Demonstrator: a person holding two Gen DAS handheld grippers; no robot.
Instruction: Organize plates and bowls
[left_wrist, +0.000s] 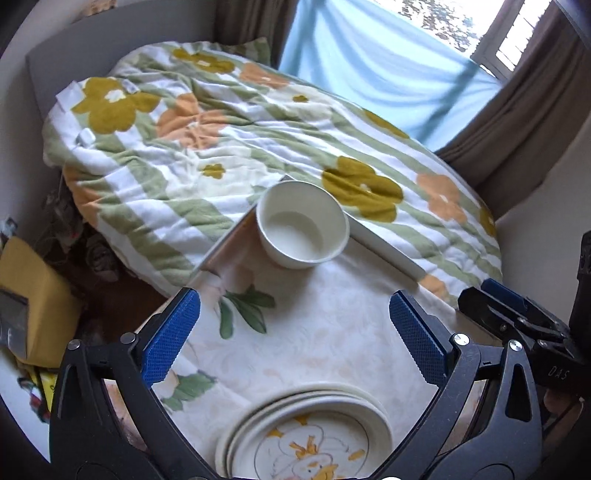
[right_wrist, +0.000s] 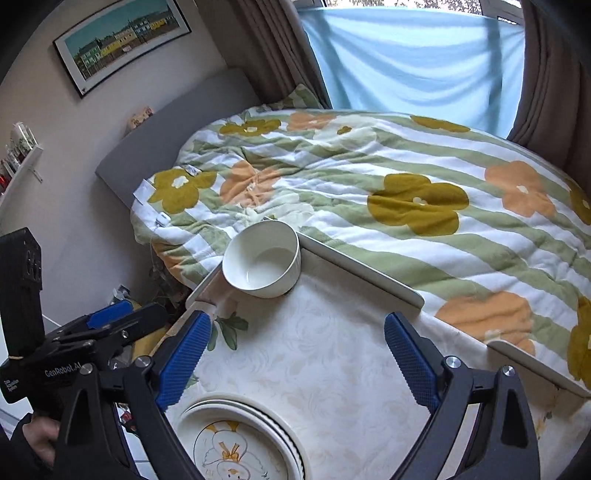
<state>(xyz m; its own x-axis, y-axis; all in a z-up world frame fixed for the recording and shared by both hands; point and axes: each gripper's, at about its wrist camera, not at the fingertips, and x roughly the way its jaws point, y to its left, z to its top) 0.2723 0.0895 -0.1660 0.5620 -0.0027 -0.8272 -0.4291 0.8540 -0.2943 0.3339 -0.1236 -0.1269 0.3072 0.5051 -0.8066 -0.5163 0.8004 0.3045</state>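
Observation:
A white bowl (left_wrist: 303, 225) stands upright at the far corner of the small table (left_wrist: 314, 332); it also shows in the right wrist view (right_wrist: 263, 258). A stack of cream plates (left_wrist: 306, 435), the top one with a duck print, lies at the table's near edge, also in the right wrist view (right_wrist: 240, 439). My left gripper (left_wrist: 293, 332) is open and empty, hovering just above and behind the plates. My right gripper (right_wrist: 295, 354) is open and empty, above the table to the right of the plates. Each gripper shows at the edge of the other's view.
The table (right_wrist: 332, 362) has a pale floral cloth and a raised rim (right_wrist: 362, 273). A bed with a flowered quilt (left_wrist: 229, 140) lies right behind it. A yellow box (left_wrist: 33, 295) stands on the floor at the left. Curtains (right_wrist: 406, 59) hang behind.

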